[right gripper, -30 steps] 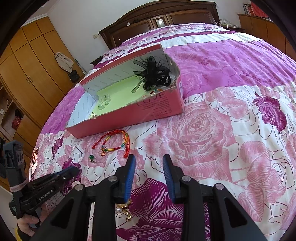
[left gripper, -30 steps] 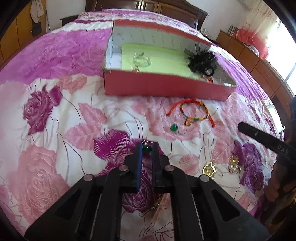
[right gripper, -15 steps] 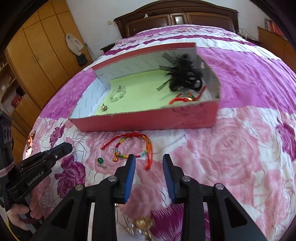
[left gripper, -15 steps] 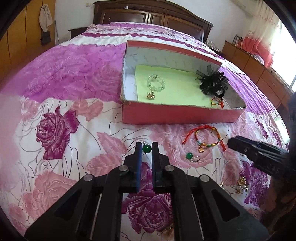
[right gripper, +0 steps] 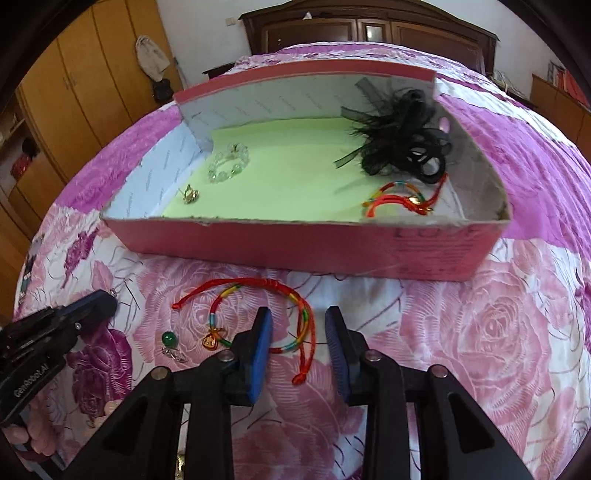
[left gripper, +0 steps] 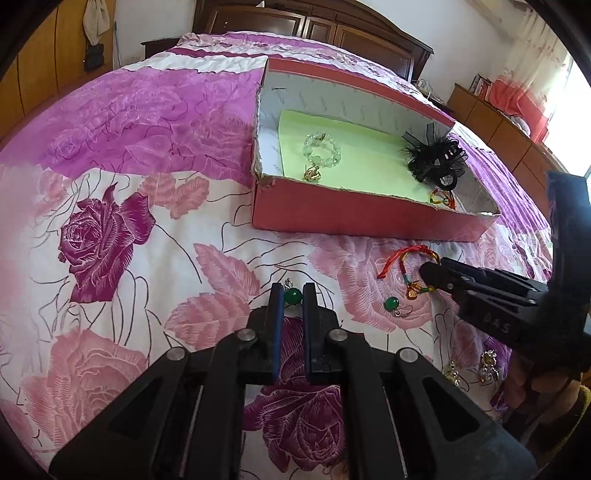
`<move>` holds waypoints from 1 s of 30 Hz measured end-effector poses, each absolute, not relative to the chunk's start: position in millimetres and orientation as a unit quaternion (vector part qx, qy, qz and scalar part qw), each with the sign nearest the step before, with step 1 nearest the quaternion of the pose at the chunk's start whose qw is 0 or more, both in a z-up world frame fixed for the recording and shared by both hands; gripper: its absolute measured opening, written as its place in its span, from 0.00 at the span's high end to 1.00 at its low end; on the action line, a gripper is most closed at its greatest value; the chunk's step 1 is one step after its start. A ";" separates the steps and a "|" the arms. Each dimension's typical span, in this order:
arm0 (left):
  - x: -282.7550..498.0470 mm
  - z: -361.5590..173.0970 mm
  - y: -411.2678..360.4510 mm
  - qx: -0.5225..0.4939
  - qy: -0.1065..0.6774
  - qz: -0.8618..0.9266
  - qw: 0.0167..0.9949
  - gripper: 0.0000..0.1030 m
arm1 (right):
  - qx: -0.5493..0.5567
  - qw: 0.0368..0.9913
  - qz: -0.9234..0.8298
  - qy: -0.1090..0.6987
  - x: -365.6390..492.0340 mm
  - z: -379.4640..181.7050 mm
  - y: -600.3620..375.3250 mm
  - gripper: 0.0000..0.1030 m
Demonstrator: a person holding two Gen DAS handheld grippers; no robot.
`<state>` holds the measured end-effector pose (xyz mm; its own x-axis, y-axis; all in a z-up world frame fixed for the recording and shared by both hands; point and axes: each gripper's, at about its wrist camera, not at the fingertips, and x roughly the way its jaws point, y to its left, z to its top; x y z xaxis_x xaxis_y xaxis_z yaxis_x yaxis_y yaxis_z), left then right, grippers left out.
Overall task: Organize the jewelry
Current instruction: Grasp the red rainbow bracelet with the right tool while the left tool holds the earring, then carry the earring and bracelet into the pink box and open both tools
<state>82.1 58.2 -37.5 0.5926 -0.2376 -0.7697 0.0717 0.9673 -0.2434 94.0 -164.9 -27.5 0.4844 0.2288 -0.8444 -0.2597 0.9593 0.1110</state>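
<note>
My left gripper (left gripper: 293, 295) is shut on a green bead earring (left gripper: 293, 294) and holds it above the bedspread, short of the red box (left gripper: 354, 214). My right gripper (right gripper: 298, 325) is open, its jaws astride the red and rainbow cord bracelet (right gripper: 258, 295) lying on the bed in front of the box (right gripper: 295, 243). A second green bead earring (right gripper: 169, 338) lies left of that bracelet; it also shows in the left wrist view (left gripper: 391, 304). Inside the box lie a clear bead bracelet (right gripper: 228, 167), a gold earring (right gripper: 191, 194), a black hair clip (right gripper: 402, 144) and another cord bracelet (right gripper: 402, 195).
Gold earrings (left gripper: 469, 369) lie on the bedspread at the right, near the right gripper's body (left gripper: 491, 299). The left gripper's body (right gripper: 48, 332) shows at the left of the right wrist view. Wooden wardrobes (right gripper: 74, 92) and a headboard (right gripper: 369, 29) stand behind the bed.
Both grippers have moved toward the box. The left one has carried the green earring up and forward. The right one has come over the cord bracelet on the bed.
</note>
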 end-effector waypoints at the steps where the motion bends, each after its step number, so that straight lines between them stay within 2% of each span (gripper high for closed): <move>1: 82.0 -37.4 58.0 -0.093 0.443 -0.087 0.887 0.99 | -0.018 0.862 0.144 0.486 93.7 -28.5 -163.8 0.82; 3: 82.1 -37.1 57.9 -0.092 0.442 -0.086 0.888 0.99 | -0.017 0.863 0.150 0.483 92.5 -28.9 -163.7 0.91; 6: 81.1 -34.8 56.7 -0.088 0.440 -0.083 0.890 0.99 | -0.011 0.865 0.154 0.478 89.2 -26.8 -166.8 0.92; 30: 62.4 22.7 27.5 -0.045 0.366 -0.098 0.925 0.99 | 0.047 0.910 0.175 0.373 34.7 51.9 -211.9 0.94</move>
